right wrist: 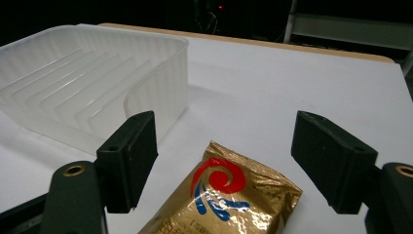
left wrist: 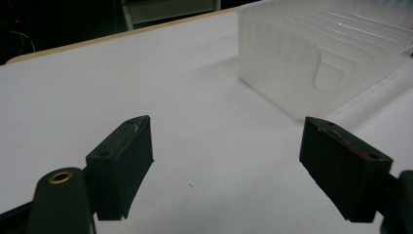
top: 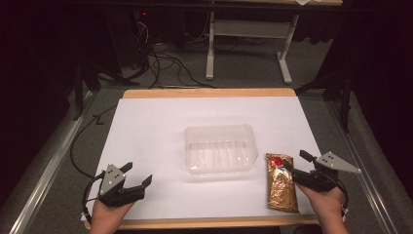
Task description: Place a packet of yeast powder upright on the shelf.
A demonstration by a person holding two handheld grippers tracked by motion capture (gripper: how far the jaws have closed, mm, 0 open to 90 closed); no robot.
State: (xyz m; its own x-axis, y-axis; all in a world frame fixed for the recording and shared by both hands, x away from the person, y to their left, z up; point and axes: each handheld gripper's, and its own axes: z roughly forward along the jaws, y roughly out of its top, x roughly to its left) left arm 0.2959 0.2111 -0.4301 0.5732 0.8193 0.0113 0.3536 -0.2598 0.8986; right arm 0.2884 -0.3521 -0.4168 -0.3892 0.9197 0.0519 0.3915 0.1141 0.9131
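Gold packet [right wrist: 229, 195] between right gripper's [right wrist: 224, 158] spread jaws, left gripper [left wrist: 224, 161] jaws apart, clear tray [top: 220, 147] mid-table.

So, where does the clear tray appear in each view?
High view: tray at the table's centre, left of the gold packet.
Left gripper view: tray at upper right.
Right gripper view: tray at upper left, packet below it.
Shared landmark: the tray's ribbed floor.

We see bare table [top: 146, 126] left and beyond; the clear tray [top: 220, 148] blocks the centre, the gold packet [top: 281, 183] lying just beside its right.
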